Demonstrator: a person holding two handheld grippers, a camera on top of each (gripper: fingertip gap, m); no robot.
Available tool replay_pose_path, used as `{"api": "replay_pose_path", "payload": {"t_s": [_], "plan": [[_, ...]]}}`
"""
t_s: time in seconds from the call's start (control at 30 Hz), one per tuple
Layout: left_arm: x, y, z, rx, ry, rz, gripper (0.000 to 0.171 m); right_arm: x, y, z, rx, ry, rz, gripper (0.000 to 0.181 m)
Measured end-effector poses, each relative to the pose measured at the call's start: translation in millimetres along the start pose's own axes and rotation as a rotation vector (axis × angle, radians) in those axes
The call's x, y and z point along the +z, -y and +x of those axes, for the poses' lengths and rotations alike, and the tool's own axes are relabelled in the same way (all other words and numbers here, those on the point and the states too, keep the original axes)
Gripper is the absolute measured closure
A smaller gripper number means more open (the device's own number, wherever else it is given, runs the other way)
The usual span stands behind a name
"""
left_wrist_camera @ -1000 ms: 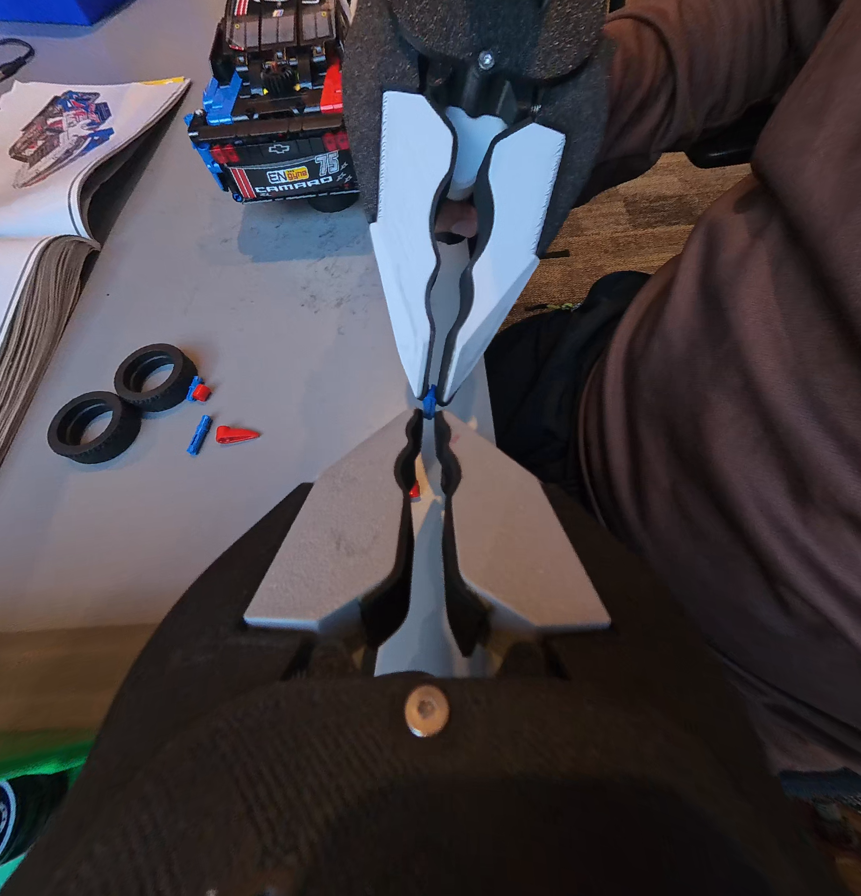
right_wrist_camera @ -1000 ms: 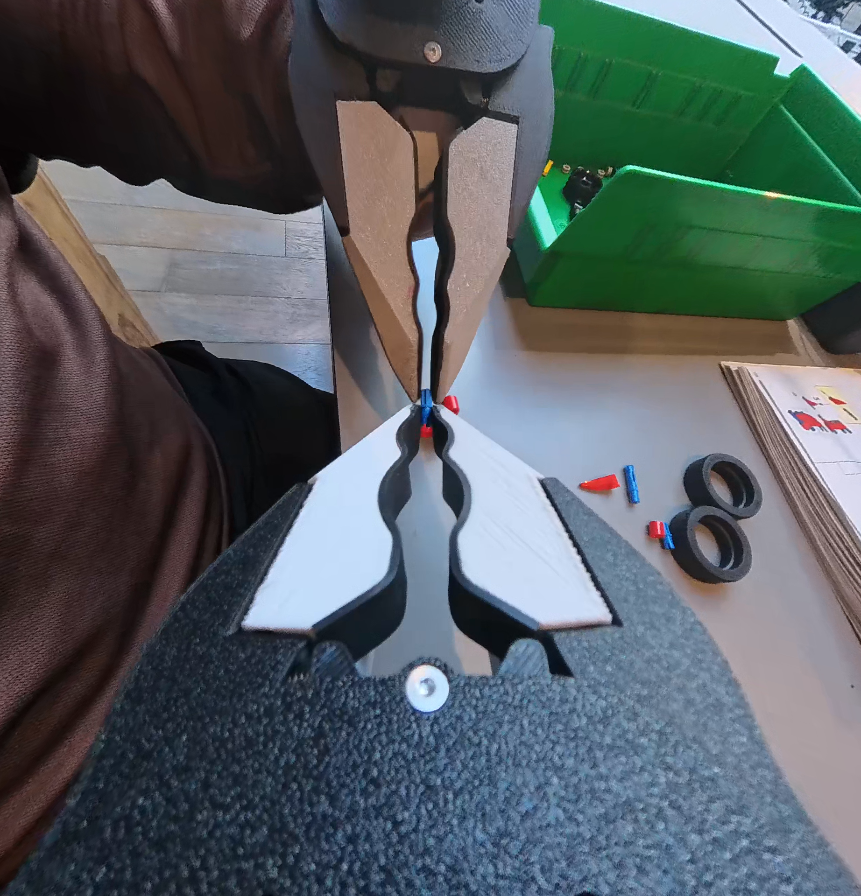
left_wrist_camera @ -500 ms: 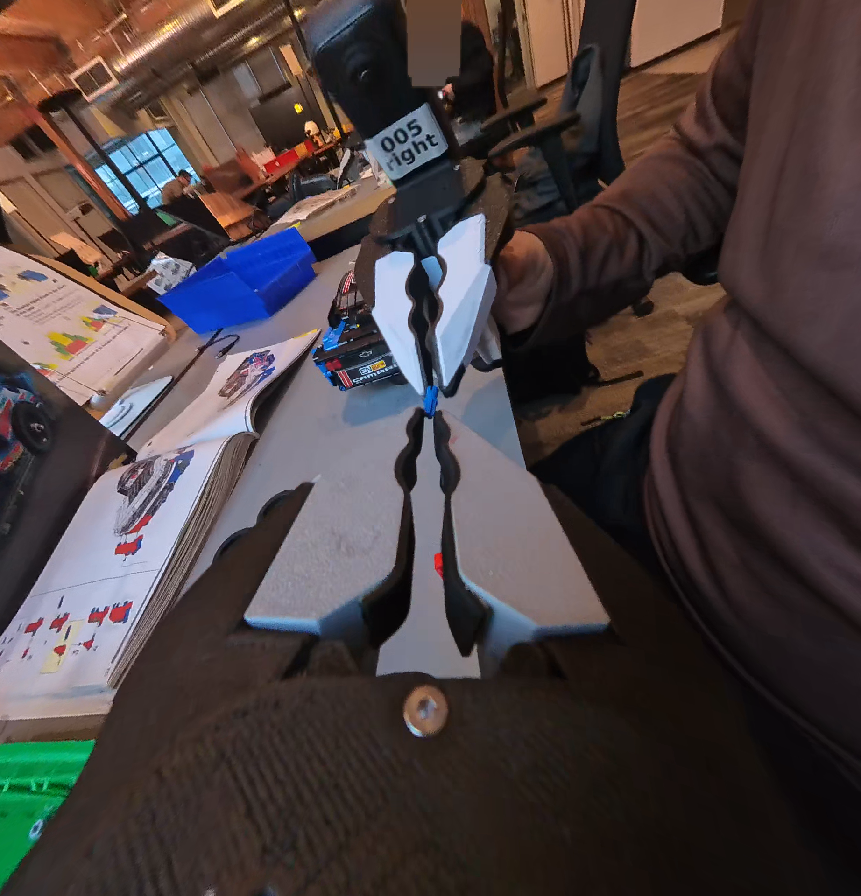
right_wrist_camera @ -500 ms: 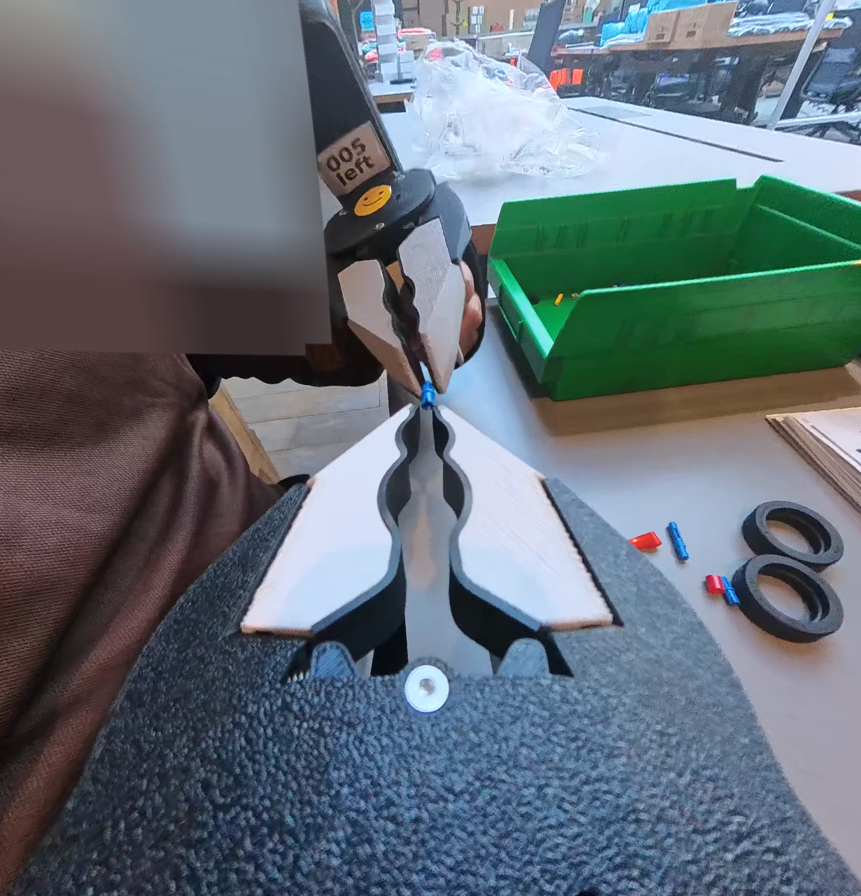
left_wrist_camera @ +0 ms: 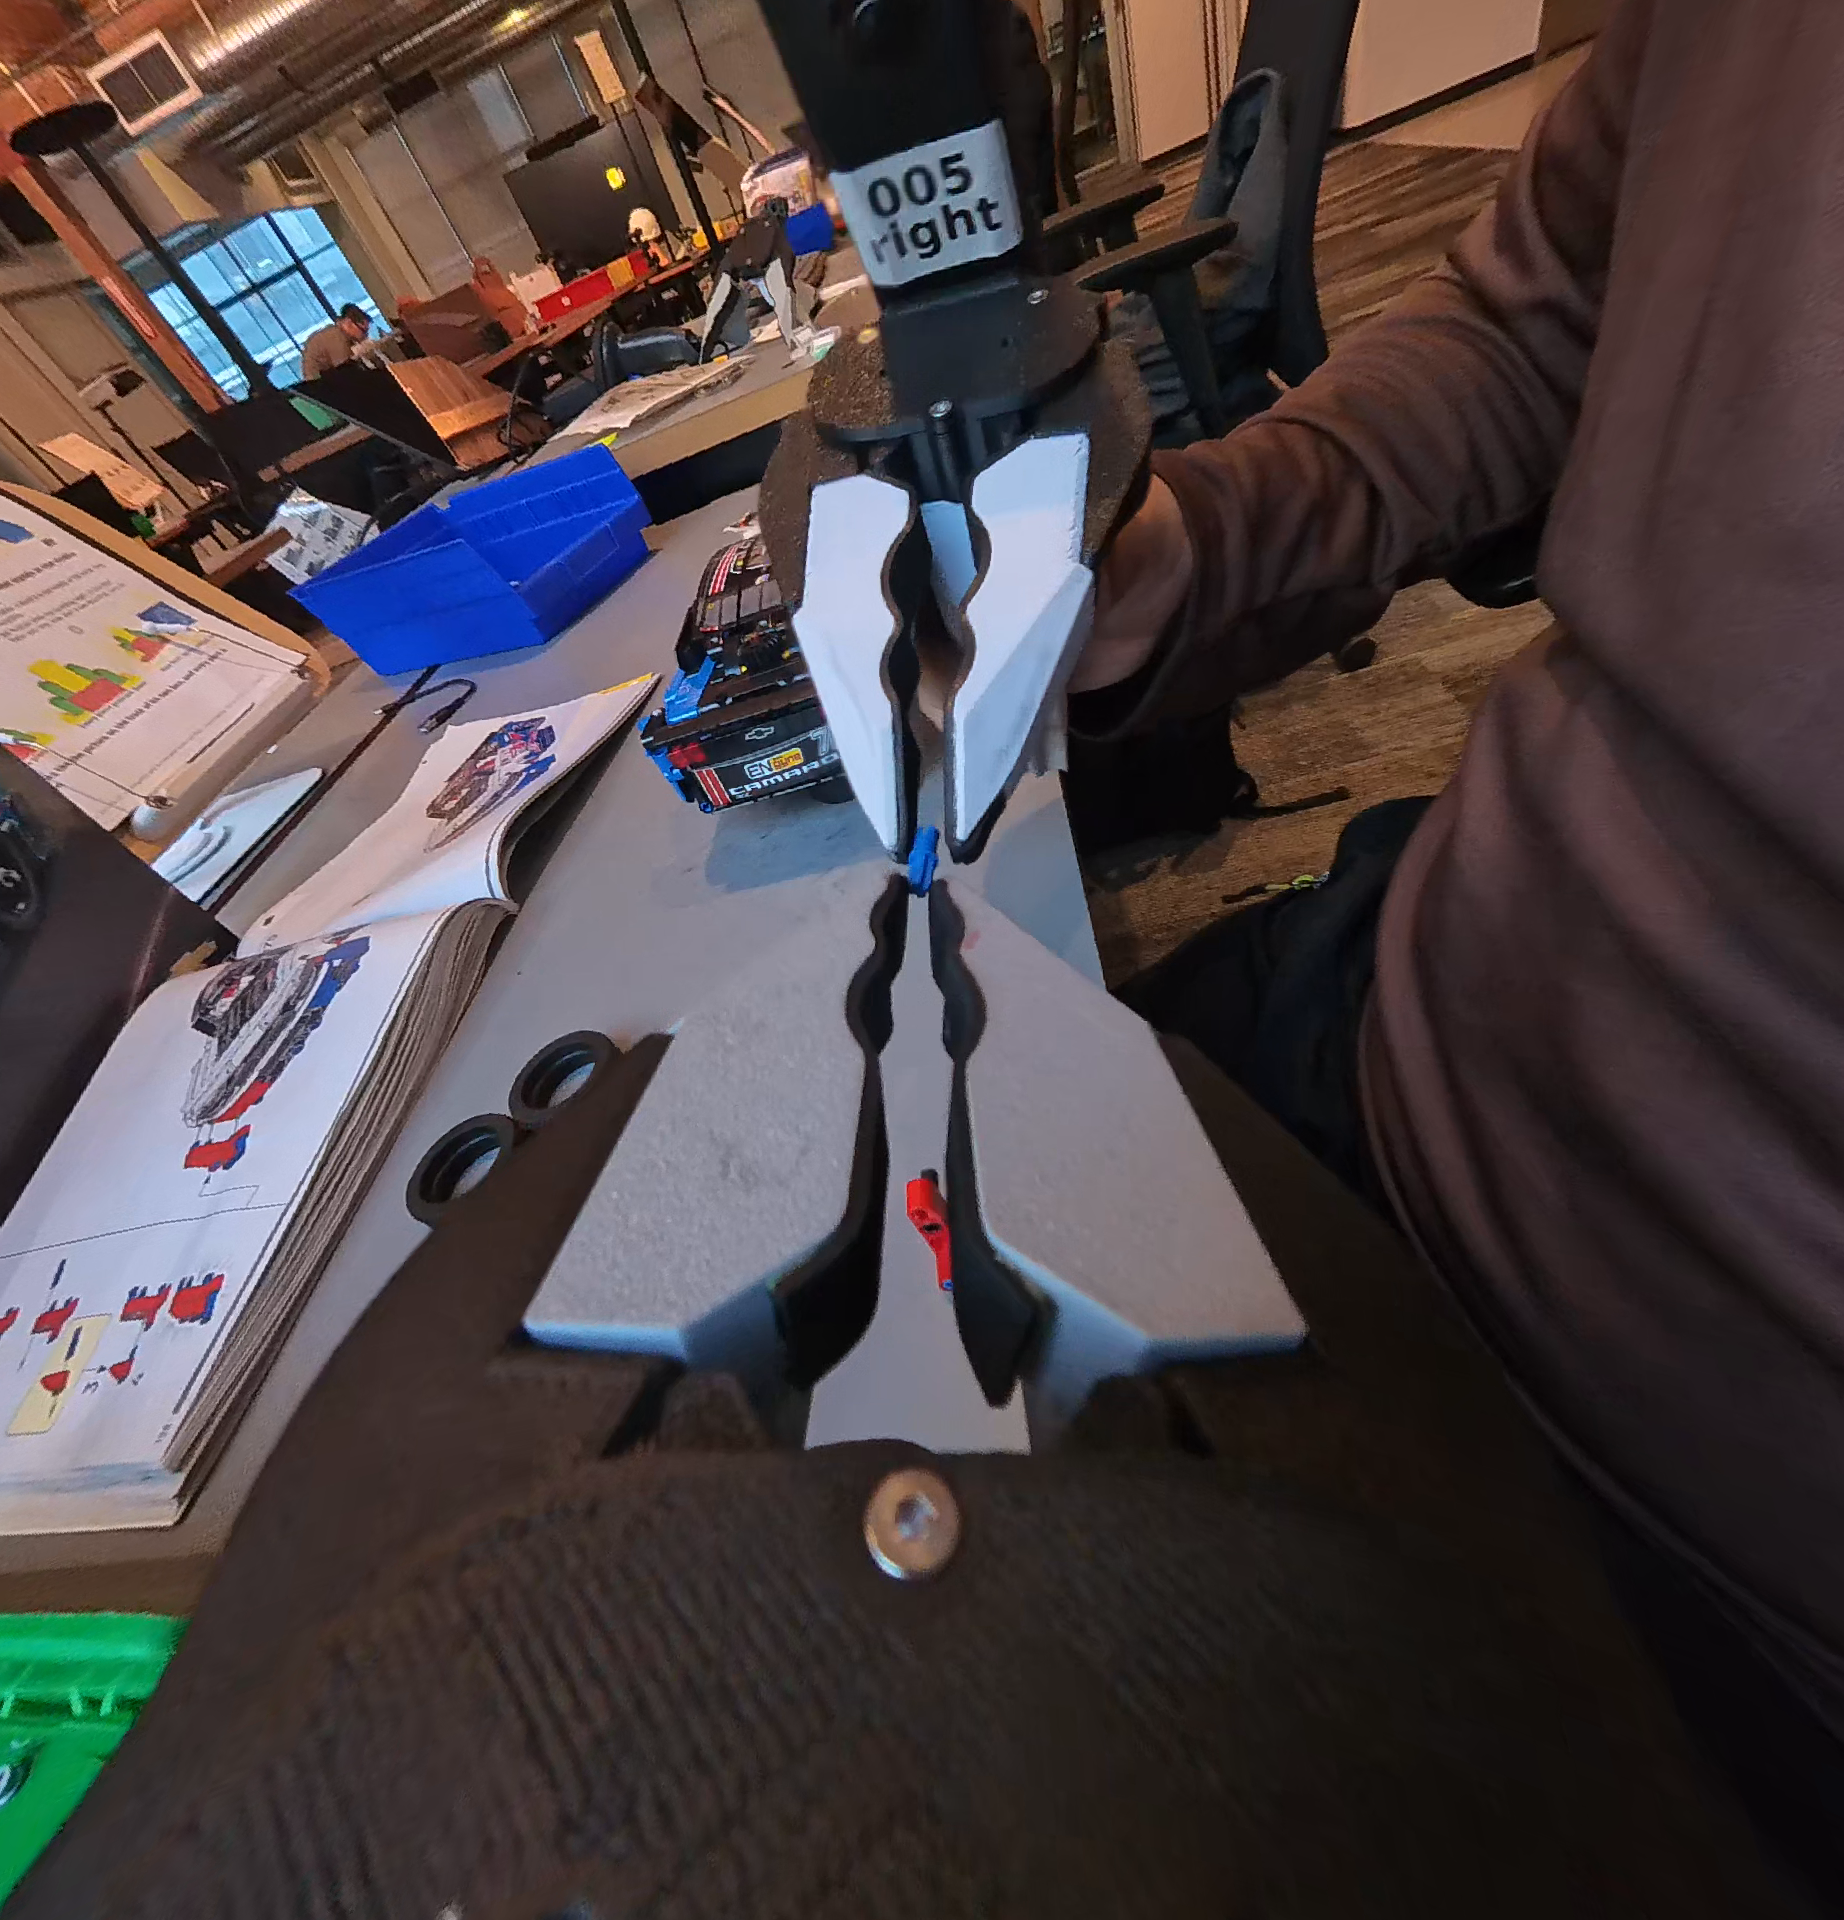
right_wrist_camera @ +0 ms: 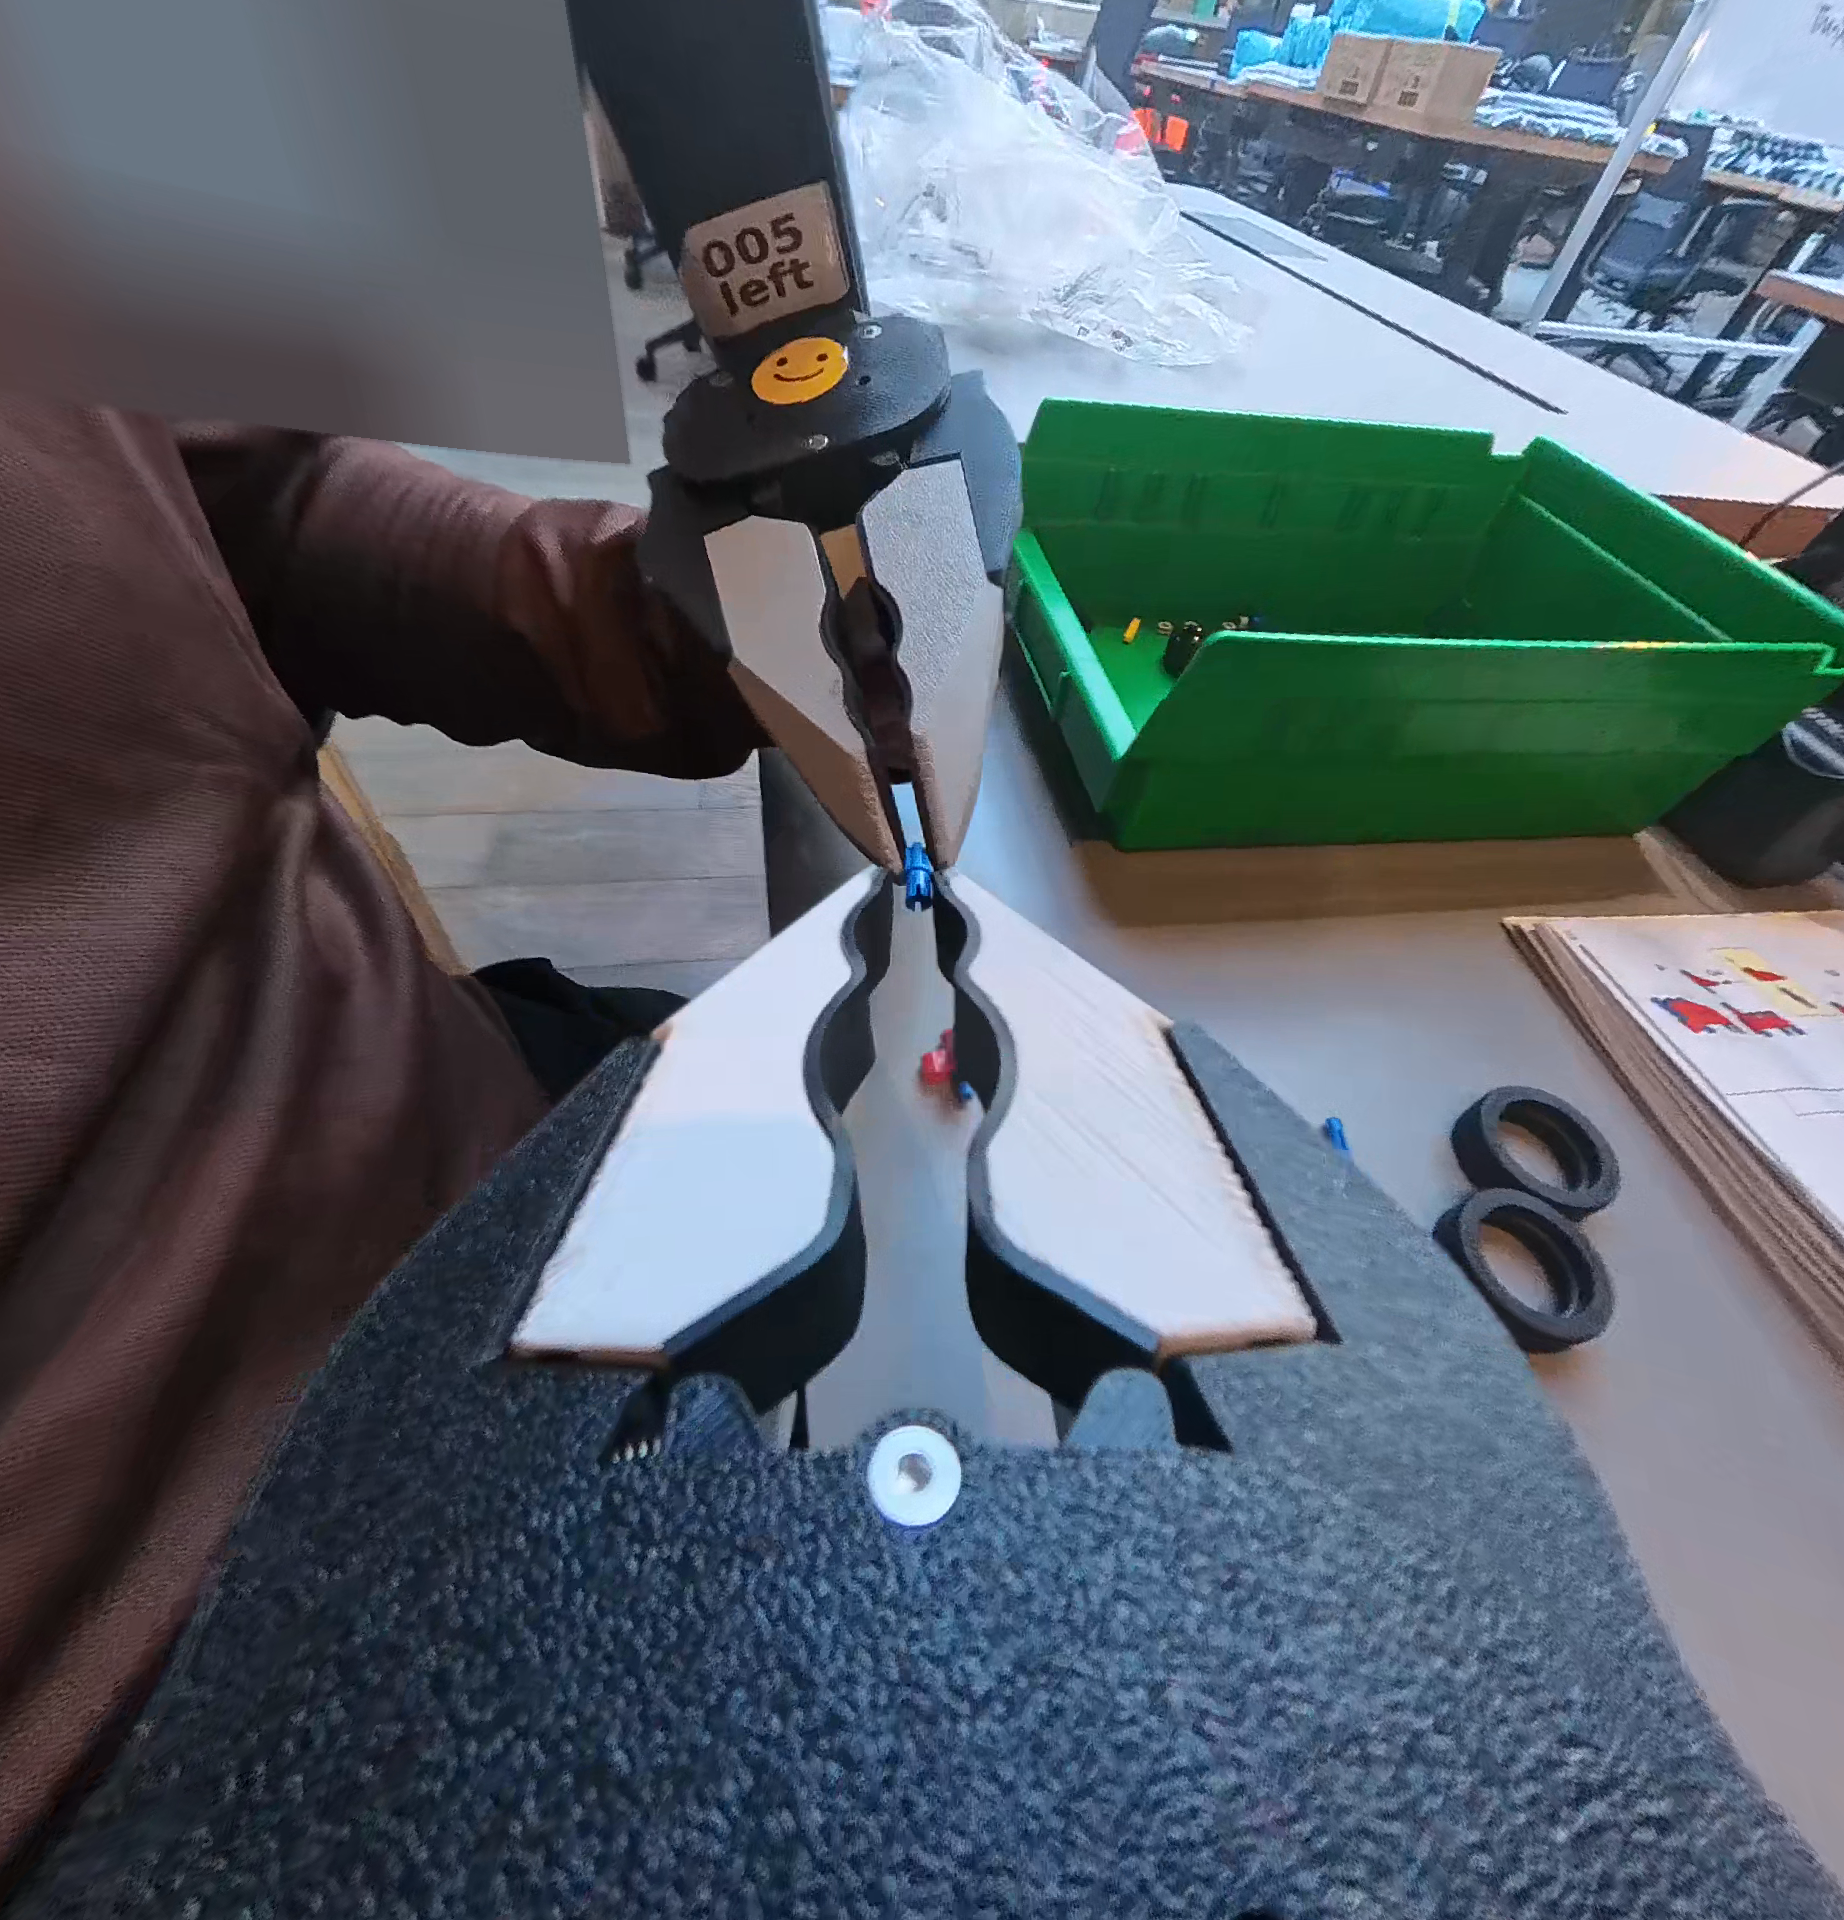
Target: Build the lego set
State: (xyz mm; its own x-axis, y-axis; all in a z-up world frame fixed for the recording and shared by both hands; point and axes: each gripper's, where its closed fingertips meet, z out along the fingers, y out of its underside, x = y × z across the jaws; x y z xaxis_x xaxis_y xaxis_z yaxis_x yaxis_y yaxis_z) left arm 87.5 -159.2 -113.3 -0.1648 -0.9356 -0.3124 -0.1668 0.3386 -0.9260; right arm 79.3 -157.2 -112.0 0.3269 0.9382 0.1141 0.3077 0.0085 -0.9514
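The smooth grey desk (left_wrist_camera: 627, 935) carries a thick open booklet (left_wrist_camera: 274, 1091) of glossy printed pages, a hard green plastic bin (right_wrist_camera: 1417, 727) with straight walls, a blue bin (left_wrist_camera: 482, 582) farther back, and a boxy black toy car (left_wrist_camera: 752, 717) with blue and red trim. Two round black rubber tyres (right_wrist_camera: 1531, 1216) lie touching each other beside the booklet. Above the desk's near edge the two tongs meet tip to tip: the left tongs (left_wrist_camera: 916, 896), with pale wedge-shaped fingers and wavy black inner edges, and the right tongs (right_wrist_camera: 913, 883), of the same build, are both closed down to a sliver. Between the four tips sits a small blue plastic pin (left_wrist_camera: 922, 858), gripped at one end by each. A small red piece (left_wrist_camera: 928, 1210) lies on the desk below them.
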Motion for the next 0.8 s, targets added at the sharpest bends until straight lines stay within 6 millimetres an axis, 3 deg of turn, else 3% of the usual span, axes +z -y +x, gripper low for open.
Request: {"api": "replay_pose_path", "payload": {"t_s": [0.3, 0.4, 0.5, 0.6, 0.7, 0.8], "plan": [[0.8, -3.5, 0.2, -0.015, -0.005, -0.004, 0.169, 1.3, -3.5, 1.5, -0.015, -0.015, -0.015, 0.178], [0.8, -7.7, 0.9, -0.055, -0.019, -0.017, 0.170, 4.6, -12.9, 4.4, -0.005, -0.019, -0.045, 0.178], [-1.4, -31.4, -6.1, -0.174, -0.017, -0.144, 0.139, 10.6, -35.7, 12.6, 0.007, -0.048, -0.133, 0.178], [-6.0, -56.7, -9.8, -0.270, -0.027, -0.270, 0.141, 17.6, -49.2, 13.4, 0.024, -0.043, -0.173, 0.178], [-5.8, -74.6, -9.7, -0.306, -0.030, -0.340, 0.154, 23.1, -59.2, 16.3, 0.042, -0.051, -0.202, 0.178], [-2.1, -89.5, -0.8, -0.340, -0.082, -0.414, 0.152, 27.1, -69.5, 16.3, 0.064, -0.040, -0.235, 0.178]]}}
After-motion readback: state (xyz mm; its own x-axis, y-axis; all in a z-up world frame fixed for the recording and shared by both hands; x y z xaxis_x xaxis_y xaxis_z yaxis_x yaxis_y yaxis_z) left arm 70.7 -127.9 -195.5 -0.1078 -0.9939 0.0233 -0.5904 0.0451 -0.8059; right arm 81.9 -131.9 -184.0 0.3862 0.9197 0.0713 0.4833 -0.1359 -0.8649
